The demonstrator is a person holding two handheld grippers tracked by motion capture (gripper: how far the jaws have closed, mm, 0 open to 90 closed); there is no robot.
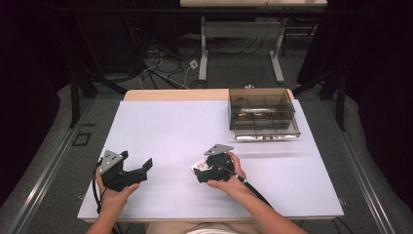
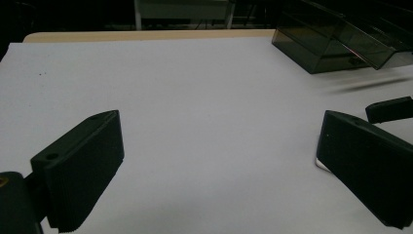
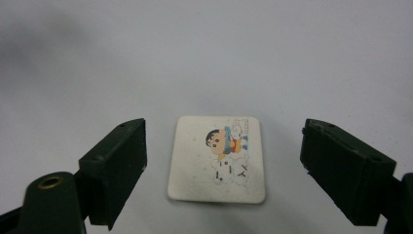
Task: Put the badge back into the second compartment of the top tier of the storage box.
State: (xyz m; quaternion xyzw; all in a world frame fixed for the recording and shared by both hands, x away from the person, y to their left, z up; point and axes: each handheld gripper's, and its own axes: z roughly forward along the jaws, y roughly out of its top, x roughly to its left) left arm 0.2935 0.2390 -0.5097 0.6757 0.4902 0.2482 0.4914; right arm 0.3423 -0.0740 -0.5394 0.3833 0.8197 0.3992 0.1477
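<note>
A small white square card [image 3: 218,158] with a cartoon figure printed on it lies flat on the white table. My right gripper [image 3: 223,142] hovers low over it, open, with one jaw on each side of the card and a gap between each pad and the card's edge. From the high view the right gripper [image 1: 204,170] is at the table's front centre, with the card [image 1: 197,167] peeking out at its left. My left gripper [image 1: 136,159] rests at the front left, open and holding nothing. Its jaws [image 2: 219,126] stand wide over bare table.
A smoky transparent compartment box [image 1: 263,117] sits at the table's back right, also visible as a dark box [image 2: 336,44] in the left gripper view. The white sheet [image 1: 175,131] covers the tabletop. Cables and table legs lie on the floor beyond.
</note>
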